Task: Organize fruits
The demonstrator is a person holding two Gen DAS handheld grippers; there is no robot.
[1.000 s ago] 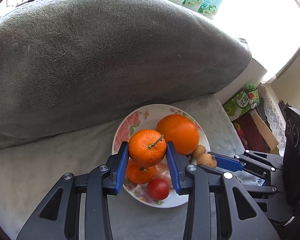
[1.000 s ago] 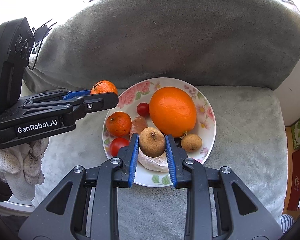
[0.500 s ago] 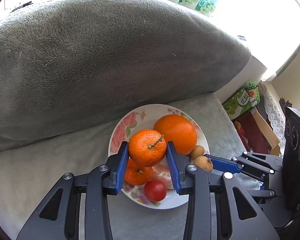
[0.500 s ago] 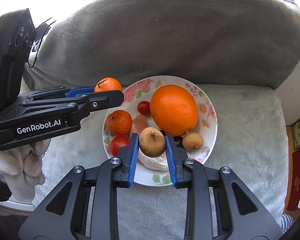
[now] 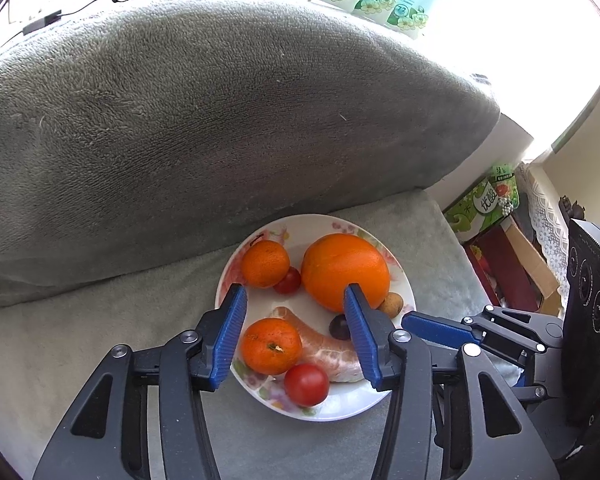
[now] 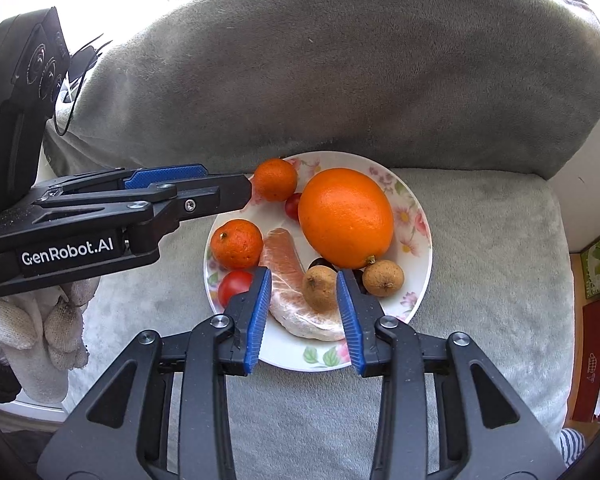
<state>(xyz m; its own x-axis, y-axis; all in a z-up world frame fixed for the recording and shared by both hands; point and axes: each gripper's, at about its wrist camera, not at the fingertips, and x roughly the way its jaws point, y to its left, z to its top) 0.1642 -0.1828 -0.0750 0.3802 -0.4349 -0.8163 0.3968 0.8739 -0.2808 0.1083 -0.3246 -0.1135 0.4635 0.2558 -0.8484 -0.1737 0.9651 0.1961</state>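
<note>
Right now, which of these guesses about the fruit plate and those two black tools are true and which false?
1. Both tools, left and right, are open and hold nothing. True.
2. The big orange lies on the sofa beside the plate. False: it sits on the plate.
3. Two mandarins are on the plate. True.
4. The plate is plain white. False: it has a flower pattern.
5. A peeled citrus piece lies among the fruit. True.
6. The plate holds no tomato. False: a tomato sits near its front edge.
</note>
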